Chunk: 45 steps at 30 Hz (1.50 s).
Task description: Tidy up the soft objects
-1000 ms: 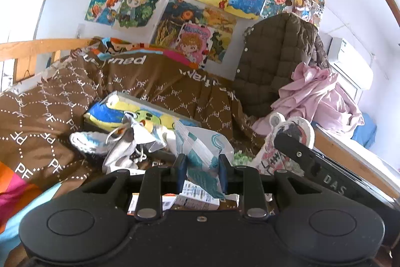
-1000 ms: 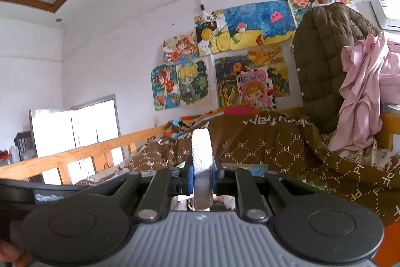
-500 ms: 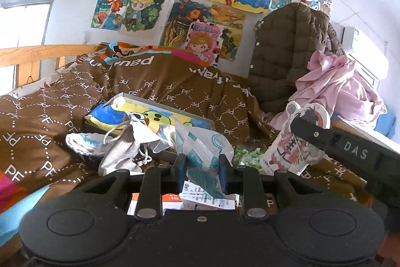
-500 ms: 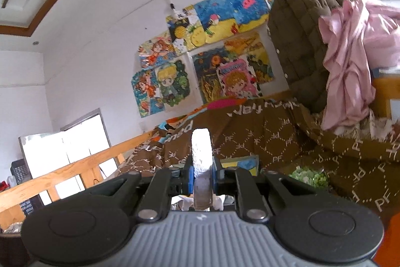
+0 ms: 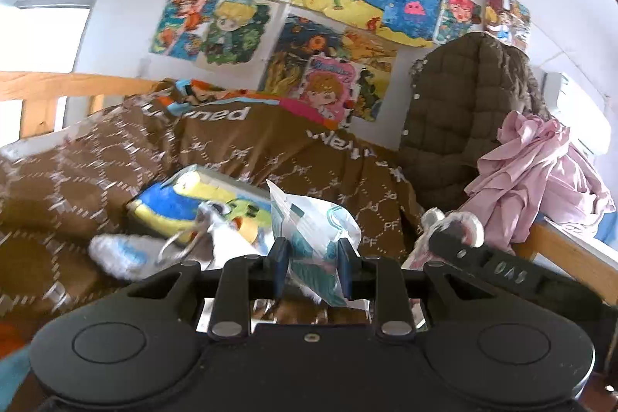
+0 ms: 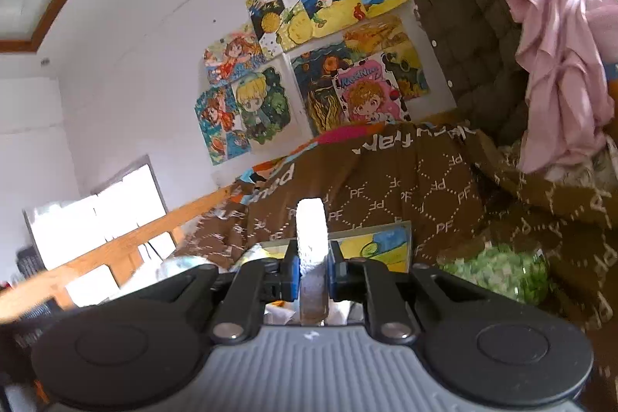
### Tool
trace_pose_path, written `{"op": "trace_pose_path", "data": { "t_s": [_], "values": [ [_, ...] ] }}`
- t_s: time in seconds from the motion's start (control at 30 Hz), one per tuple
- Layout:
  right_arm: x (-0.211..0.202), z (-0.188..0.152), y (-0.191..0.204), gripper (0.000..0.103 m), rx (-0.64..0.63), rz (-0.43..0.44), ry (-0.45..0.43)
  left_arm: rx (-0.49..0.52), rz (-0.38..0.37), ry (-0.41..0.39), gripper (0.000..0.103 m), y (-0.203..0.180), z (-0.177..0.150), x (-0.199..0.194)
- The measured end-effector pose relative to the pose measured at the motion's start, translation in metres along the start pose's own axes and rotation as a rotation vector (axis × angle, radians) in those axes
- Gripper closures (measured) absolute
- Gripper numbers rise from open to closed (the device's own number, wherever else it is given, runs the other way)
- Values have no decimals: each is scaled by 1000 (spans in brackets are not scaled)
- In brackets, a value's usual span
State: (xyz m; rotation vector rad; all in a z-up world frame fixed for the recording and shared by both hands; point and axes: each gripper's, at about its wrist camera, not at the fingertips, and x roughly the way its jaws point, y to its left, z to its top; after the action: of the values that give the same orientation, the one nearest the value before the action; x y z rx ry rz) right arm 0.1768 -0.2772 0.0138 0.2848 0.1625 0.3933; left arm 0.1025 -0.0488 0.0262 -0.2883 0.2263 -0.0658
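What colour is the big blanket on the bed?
Brown blanket with white dotted diamonds and "PF" letters, clearest in the right wrist view.

Both tools raised and clamped.

The left tool (image 5: 312,267) points forward and slightly upward, its two dark fingers (image 5: 279,263) partly closed with a crinkled white-and-teal packet (image 5: 314,236) pinched between them. The right tool (image 6: 312,271) tilts upward, its blue-padded fingers (image 6: 294,275) drawn close on a white textured strip (image 6: 310,238) standing upright between them. The right tool's black arm crosses the left view's right side.
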Motion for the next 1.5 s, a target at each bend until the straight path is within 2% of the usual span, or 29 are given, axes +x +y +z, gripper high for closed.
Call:
{"op": "trace_pose_path", "data": {
  "t_s": [0.17,0.33,0.47,0.6,0.83,1.1,1.27,1.4,1.5],
  "values": [
    [55,11,-4,88,-29,-15,-27,44,-66,11,74,16,20,50],
    [108,9,-10,88,-55,-37,-9,81,-107,43,74,32,35,109],
    [127,-1,-17,88,-83,-55,14,80,-135,67,74,45,36,154],
    [140,-11,-29,88,-57,-65,34,16,-133,118,74,58,30,198],
    [156,-16,-46,88,-7,-66,59,-22,-130,216,74,64,16,257],
    [162,-19,-33,88,-76,-107,70,6,-148,297,74,61,16,287],
    [175,-23,-20,88,-113,-142,127,11,-127,328,74,65,17,292],
    [182,-29,-20,86,-91,-148,192,23,-133,348,73,68,17,292],
    [181,-30,-23,82,-54,-123,198,25,-130,347,73,73,17,290]
  ]
}}
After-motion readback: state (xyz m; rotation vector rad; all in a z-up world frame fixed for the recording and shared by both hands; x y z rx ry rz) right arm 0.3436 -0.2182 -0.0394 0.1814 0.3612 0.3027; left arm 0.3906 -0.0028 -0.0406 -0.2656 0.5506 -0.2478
